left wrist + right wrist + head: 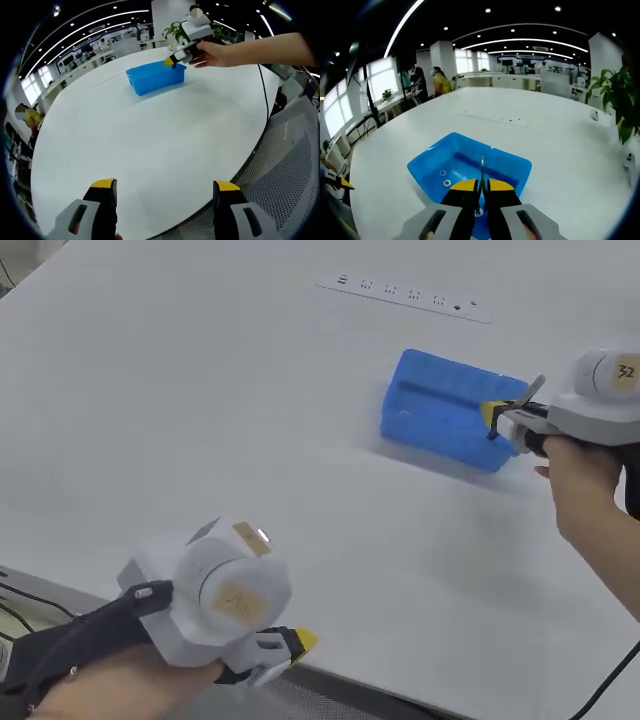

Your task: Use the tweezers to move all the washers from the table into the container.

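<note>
In the head view, the blue container (440, 410) is seen in the upper right of the frame on the white table (220, 410), below a power strip (405, 295). The right gripper (481, 186) is held over the container's rim, its jaws closed on the tweezers (482, 167), which are pointed over the inside. Two washers (442, 173) are seen on the container floor, left of the tweezers. The left gripper (290, 645) is held at the lower left, by the table edge, its jaws spread wide apart.
</note>
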Tool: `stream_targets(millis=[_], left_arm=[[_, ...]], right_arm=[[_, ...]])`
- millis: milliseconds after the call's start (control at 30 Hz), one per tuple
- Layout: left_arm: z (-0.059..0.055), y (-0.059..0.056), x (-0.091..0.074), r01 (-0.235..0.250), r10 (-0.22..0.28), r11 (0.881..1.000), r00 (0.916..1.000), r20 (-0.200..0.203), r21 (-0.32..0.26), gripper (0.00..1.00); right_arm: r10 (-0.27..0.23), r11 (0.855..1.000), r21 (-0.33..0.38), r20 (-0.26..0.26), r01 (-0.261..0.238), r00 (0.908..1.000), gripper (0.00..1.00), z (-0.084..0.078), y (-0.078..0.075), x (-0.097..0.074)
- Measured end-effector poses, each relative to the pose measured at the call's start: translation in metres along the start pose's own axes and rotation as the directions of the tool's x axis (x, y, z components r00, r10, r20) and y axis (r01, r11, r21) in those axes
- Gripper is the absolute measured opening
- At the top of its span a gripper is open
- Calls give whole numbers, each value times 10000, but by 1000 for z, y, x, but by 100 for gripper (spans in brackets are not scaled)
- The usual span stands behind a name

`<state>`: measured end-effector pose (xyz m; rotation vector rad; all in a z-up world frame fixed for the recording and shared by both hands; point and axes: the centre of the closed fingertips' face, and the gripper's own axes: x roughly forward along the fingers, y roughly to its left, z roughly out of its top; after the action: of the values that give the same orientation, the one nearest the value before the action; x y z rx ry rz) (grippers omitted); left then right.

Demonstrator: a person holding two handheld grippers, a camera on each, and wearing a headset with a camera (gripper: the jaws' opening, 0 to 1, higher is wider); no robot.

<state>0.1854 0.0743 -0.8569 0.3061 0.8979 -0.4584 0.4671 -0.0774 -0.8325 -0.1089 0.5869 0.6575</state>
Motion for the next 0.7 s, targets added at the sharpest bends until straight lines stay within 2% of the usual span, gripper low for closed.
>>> stream_targets(millis=[300,400,600,667,700], left_arm=[[1,0,0,-27,27,10000,10000,62,25,68],[0,-1,0,47,-47,10000,10000,4,-38,69],[0,-1,0,29,-29,10000,10000,-29,-3,69],[-1,-1,0,42,-42,10000,10000,-56,-10,69],[-1,0,0,11,-10,10000,10000,-81,40,68]], right_arm=[[102,9989,-456,-195,-110,9998,4,-2,6,3],[83,9992,-377,-230,-92,9997,4,-2,5,2],[9,9995,-314,210,-3,9998,4,15,5,-17],[188,9984,-543,390,-166,9991,3,23,11,-28],[484,9933,-1061,323,-447,9983,3,26,18,-35]])
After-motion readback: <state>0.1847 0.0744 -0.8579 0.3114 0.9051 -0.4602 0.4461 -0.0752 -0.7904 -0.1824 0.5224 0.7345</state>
